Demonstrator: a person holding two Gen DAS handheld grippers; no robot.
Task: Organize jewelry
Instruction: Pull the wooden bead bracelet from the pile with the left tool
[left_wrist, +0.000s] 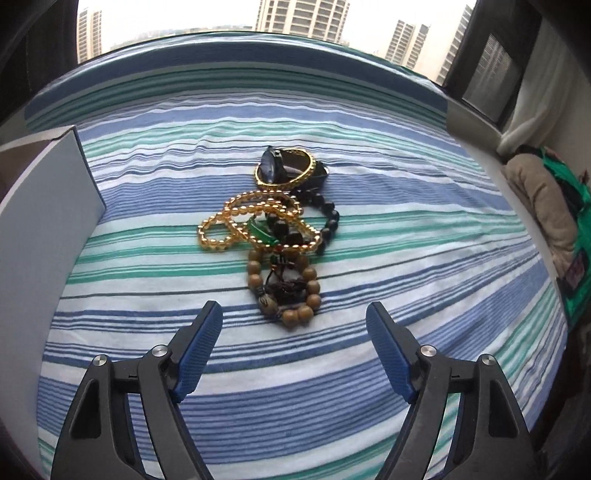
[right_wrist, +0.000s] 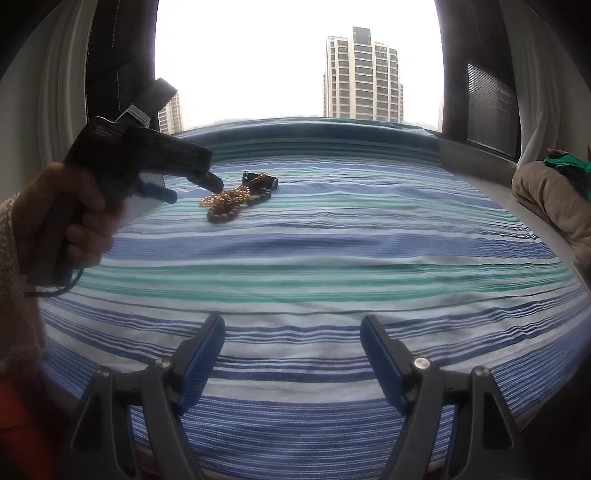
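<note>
Here, left to right, is what your two cameras show.

Box: a pale box (left_wrist: 48, 206) stands at the left edge of your left wrist view, on the striped sheet (left_wrist: 406, 258).

Left hand: your hand (right_wrist: 74, 206), in a pale knitted sleeve, grips the handle of the left gripper (right_wrist: 195, 188) at the left of the right wrist view.

Left gripper: your left gripper's blue pads (left_wrist: 201, 354) stand well apart with nothing between them, only sheet below; its tips hang just short of the jewelry pile.

Jewelry pile: the pile (left_wrist: 280, 232) lies on the sheet in the middle of the left wrist view, to the right of the box and apart from it.

Nearest piece: a brown wooden bead bracelet (left_wrist: 291, 291), closest to your left pads.

Middle pieces: an amber bead strand (left_wrist: 236, 221) looped at the left, a green pendant (left_wrist: 260, 234) on it, a black bead bracelet (left_wrist: 328, 221) at the right.

Far pieces: a gold bangle (left_wrist: 291, 170) with a dark watch (left_wrist: 271, 164) lying across it.

Right gripper: your right gripper (right_wrist: 291, 349) is spread wide and empty, well back from the pile (right_wrist: 236, 197).

Bundle: beige cloth (left_wrist: 543, 206) at the far right, off the sheet.
</note>
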